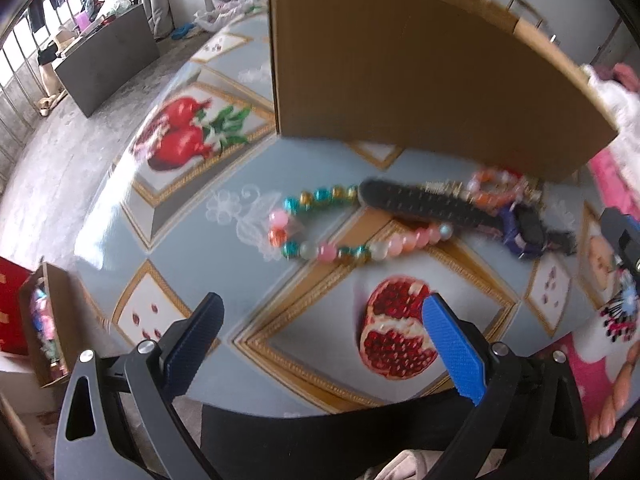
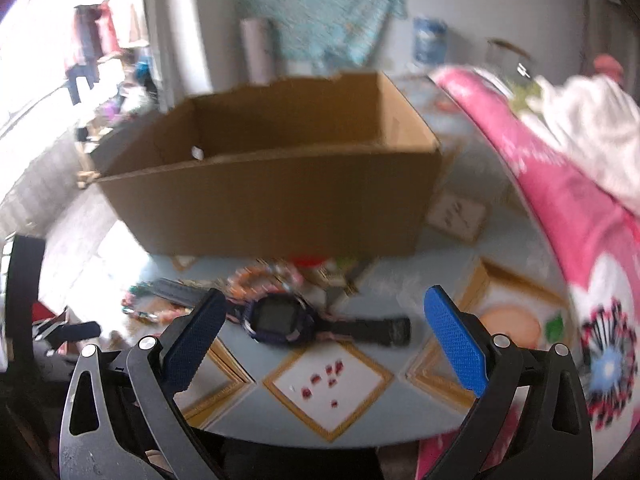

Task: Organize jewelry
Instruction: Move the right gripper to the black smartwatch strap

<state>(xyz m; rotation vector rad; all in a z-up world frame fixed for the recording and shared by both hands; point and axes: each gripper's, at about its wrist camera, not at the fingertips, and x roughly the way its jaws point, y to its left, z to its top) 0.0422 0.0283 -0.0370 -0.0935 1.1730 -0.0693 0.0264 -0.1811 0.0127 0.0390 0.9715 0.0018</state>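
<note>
Both tools, left (image 1: 322, 312) and right (image 2: 324, 308), gape empty; watch (image 2: 280, 320) and bead necklace (image 1: 320, 236) lie on the counter (image 1: 224, 280), outside the cardboard box (image 2: 280, 200).

Cardboard box (image 1: 420, 76) top cut by frame edge in left wrist view, inside unseen there. Right wrist view: whole pic motion-blurred; box floor hidden behind near wall. Bracelet pile (image 2: 260, 280) smeared, bead count/colours can't tell. Watch (image 2: 280, 320) face unreadable, left strap end behind blue pad (image 2: 196, 340). Left view: watch (image 1: 524, 228) partly under bead loop (image 1: 496, 190), blurry. Bead necklace (image 1: 320, 236) far run passes under black strap (image 1: 420, 202). Right tool (image 1: 624, 236) clipped at frame edge, jaw gap can't tell there.
</note>
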